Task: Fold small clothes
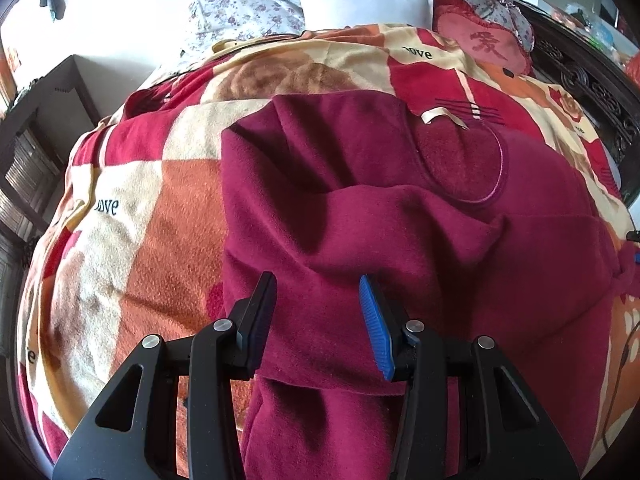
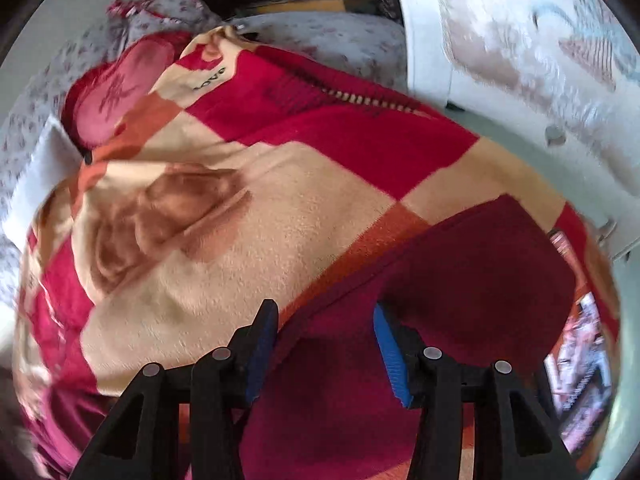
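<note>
A dark maroon fleece garment [image 1: 360, 220] lies spread on a red, cream and orange blanket [image 1: 132, 240]. Its round neck opening [image 1: 464, 168] shows at the upper right, and one part is folded across the middle. My left gripper [image 1: 316, 280] hovers over the garment's near part, its fingers apart and pinching nothing. The right wrist view is blurred. There my right gripper [image 2: 323, 308] stands open above the edge of the maroon garment [image 2: 460, 280], where it meets the blanket [image 2: 280, 220]. No cloth is pressed between its pads.
A white pillow [image 1: 364, 0], a floral quilt [image 1: 248, 4] and a red cushion [image 1: 484, 44] lie at the far end of the bed. A dark carved bed frame [image 1: 592, 92] runs along the right. Dark wooden furniture [image 1: 36, 140] stands off the left edge.
</note>
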`<state>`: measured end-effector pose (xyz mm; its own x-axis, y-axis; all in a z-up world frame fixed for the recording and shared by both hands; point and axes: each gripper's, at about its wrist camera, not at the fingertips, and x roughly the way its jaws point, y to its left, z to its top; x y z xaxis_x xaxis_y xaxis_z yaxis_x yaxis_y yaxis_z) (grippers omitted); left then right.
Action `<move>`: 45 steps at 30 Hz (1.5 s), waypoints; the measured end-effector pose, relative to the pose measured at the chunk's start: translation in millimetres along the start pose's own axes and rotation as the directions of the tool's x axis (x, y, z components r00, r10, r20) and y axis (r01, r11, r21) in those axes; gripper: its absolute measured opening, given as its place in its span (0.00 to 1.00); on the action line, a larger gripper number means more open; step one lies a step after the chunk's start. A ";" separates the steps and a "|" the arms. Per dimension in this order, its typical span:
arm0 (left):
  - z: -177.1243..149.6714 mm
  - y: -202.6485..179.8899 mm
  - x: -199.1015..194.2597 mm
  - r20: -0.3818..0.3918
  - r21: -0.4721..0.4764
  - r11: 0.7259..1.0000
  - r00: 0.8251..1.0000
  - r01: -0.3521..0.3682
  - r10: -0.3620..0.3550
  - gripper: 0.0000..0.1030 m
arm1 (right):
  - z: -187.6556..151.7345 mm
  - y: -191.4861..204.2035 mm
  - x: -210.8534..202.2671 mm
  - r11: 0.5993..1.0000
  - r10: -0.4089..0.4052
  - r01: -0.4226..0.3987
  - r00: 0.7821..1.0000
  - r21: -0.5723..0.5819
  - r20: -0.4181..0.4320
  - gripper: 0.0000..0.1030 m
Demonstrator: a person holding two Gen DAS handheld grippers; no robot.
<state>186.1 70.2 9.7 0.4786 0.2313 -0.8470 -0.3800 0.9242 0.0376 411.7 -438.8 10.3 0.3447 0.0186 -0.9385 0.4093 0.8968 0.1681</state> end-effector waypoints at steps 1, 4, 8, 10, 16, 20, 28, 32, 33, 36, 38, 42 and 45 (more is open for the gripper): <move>-0.2 -0.1 -0.1 0.001 -0.001 1.000 1.000 0.001 -0.001 0.41 | 1.8 -3.7 -0.5 1.000 0.026 -0.026 1.000 0.013 0.007 0.44; -0.6 2.3 -2.0 0.001 -0.003 1.000 1.000 0.005 -0.005 0.41 | 4.0 -6.7 -2.6 0.998 0.055 -0.054 0.998 -0.030 0.011 0.09; 0.8 13.1 -9.7 0.019 -0.025 1.000 1.000 0.002 -0.001 0.41 | -6.1 -1.6 -36.6 0.987 0.135 -0.125 0.987 -0.104 0.092 0.04; 3.4 21.8 -14.9 0.030 -0.047 0.999 1.000 0.002 0.000 0.41 | -16.0 9.0 -66.1 0.964 0.230 -0.208 0.965 -0.164 0.125 0.04; 16.4 50.1 -38.9 0.092 -0.133 0.991 0.996 0.016 -0.004 0.41 | -65.3 91.3 -155.6 0.768 0.528 -0.430 0.845 -0.476 0.088 0.04; 16.6 64.9 -49.9 0.122 -0.181 0.983 0.992 0.035 -0.013 0.41 | -134.4 168.7 -184.4 0.525 0.650 -0.523 0.756 -0.671 -0.079 0.03; 5.4 72.0 -35.5 0.079 -0.196 0.977 0.994 0.086 -0.072 0.41 | -285.1 252.8 -80.1 0.332 0.418 -0.581 0.797 -0.743 -0.436 0.07; 7.6 64.5 -30.5 0.089 -0.175 0.977 0.991 0.119 -0.104 0.52 | -275.3 234.7 -76.7 0.366 0.434 -0.581 0.797 -0.727 -0.419 0.18; 10.8 61.6 -28.7 0.099 -0.176 0.976 0.989 0.130 -0.114 0.55 | -267.1 227.6 -79.6 0.377 0.450 -0.593 0.789 -0.712 -0.419 0.23; 24.1 50.3 -19.3 0.110 -0.171 0.970 0.982 0.173 -0.156 0.60 | -251.7 209.2 -90.5 0.414 0.462 -0.573 0.802 -0.707 -0.380 0.31; 35.5 39.4 -6.4 0.089 -0.162 0.966 0.978 0.203 -0.191 0.60 | -239.4 197.6 -92.9 0.447 0.474 -0.570 0.804 -0.689 -0.358 0.32; 60.0 13.6 26.9 0.019 -0.114 0.975 0.981 0.193 -0.192 0.60 | -222.4 177.2 -93.6 0.499 0.500 -0.587 0.796 -0.637 -0.341 0.32; 71.2 -0.8 44.2 -0.015 -0.077 0.978 0.980 0.196 -0.198 0.60 | -215.9 163.4 -95.3 0.525 0.507 -0.585 0.798 -0.619 -0.325 0.32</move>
<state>263.9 101.3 10.0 0.5324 0.0396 -0.8456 -0.3386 0.9255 -0.1699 263.4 -198.6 62.1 0.2081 0.6130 -0.7622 -0.5093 0.7332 0.4506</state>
